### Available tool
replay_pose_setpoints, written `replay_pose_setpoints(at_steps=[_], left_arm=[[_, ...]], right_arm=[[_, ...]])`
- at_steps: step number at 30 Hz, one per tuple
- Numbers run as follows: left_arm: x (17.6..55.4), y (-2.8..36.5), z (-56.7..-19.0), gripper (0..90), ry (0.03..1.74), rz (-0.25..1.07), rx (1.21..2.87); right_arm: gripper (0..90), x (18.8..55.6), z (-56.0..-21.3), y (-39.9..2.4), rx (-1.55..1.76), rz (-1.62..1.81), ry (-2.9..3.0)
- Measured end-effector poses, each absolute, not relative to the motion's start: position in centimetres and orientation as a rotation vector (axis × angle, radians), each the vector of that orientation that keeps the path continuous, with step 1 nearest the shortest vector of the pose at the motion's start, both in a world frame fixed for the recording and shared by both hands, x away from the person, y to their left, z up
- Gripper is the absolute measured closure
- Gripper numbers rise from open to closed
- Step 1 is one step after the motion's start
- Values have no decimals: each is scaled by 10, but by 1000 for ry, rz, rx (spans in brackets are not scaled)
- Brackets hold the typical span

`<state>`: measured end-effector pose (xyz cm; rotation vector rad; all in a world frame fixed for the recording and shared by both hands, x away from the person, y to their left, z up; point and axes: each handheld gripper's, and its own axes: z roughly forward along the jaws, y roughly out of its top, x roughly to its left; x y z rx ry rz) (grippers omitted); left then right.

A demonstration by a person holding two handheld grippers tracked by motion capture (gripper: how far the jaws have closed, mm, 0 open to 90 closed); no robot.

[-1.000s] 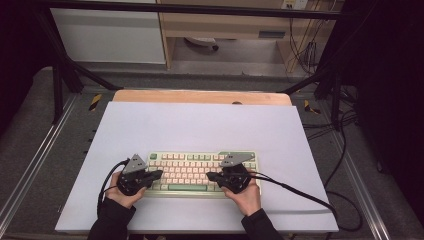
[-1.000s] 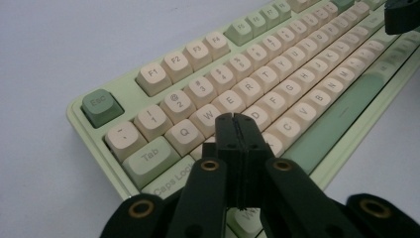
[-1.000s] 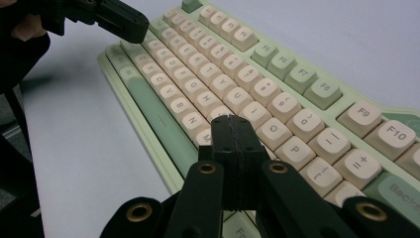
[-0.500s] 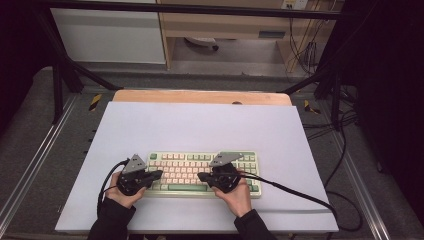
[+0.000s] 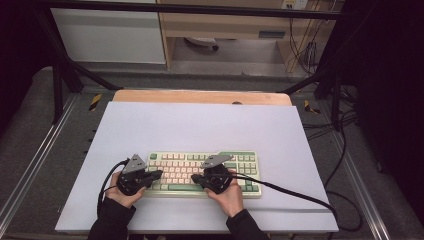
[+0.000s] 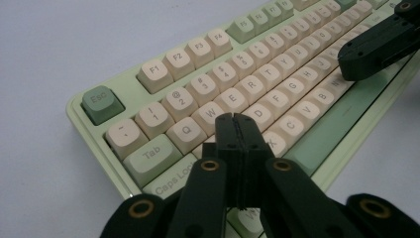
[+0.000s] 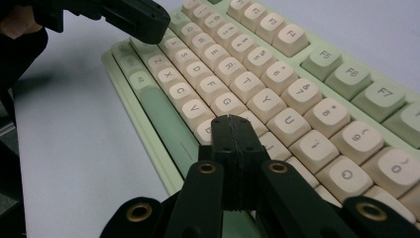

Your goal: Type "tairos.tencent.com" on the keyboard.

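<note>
Both claws pinched together as blunt key-pokers: left claw point(image 6: 236, 119) over the keyboard point(image 5: 202, 172) at 9 o'clock, right claw point(image 7: 233, 121) near centre, likely typing.

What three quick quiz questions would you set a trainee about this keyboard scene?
1. True or false: both tongs are shut with nothing between them.
2. Which row of the keyboard does the left tongs tip hover over: A) the F-key row, B) the letter keys, C) the number pad?
3. What colour is the Esc key?

Key: 1. True; the right tongs are shut and empty too. 2. B. 3. Green.
</note>
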<state>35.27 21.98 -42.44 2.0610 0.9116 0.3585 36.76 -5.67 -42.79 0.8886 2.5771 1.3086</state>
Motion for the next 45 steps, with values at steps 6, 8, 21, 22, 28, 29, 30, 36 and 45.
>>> replay_pose_setpoints(at_steps=[6, 8, 21, 22, 28, 29, 30, 36, 45], left_arm=[[353, 220, -424, 898, 910, 360, 2059], [353, 220, -424, 898, 910, 359, 2059], [351, 217, -422, 897, 897, 359, 2058], [351, 217, -422, 897, 895, 358, 2058], [349, 212, -421, 897, 881, 353, 2064], [349, 211, -421, 897, 878, 352, 2064], [349, 210, -421, 897, 877, 352, 2065], [348, 204, -421, 897, 863, 341, 2074], [348, 193, -421, 898, 844, 330, 2085]], right_arm=[[900, 368, -432, -52, 874, 1288, 2591], [900, 368, -432, -51, 878, 1291, 2588], [900, 367, -421, -58, 863, 1304, 2554], [900, 367, -418, -60, 868, 1304, 2546], [900, 367, -407, -73, 889, 1308, 2508], [900, 367, -407, -75, 894, 1308, 2504], [900, 367, -407, -78, 899, 1305, 2503], [900, 367, -410, -92, 941, 1306, 2483], [900, 367, -410, -108, 973, 1300, 2455]])
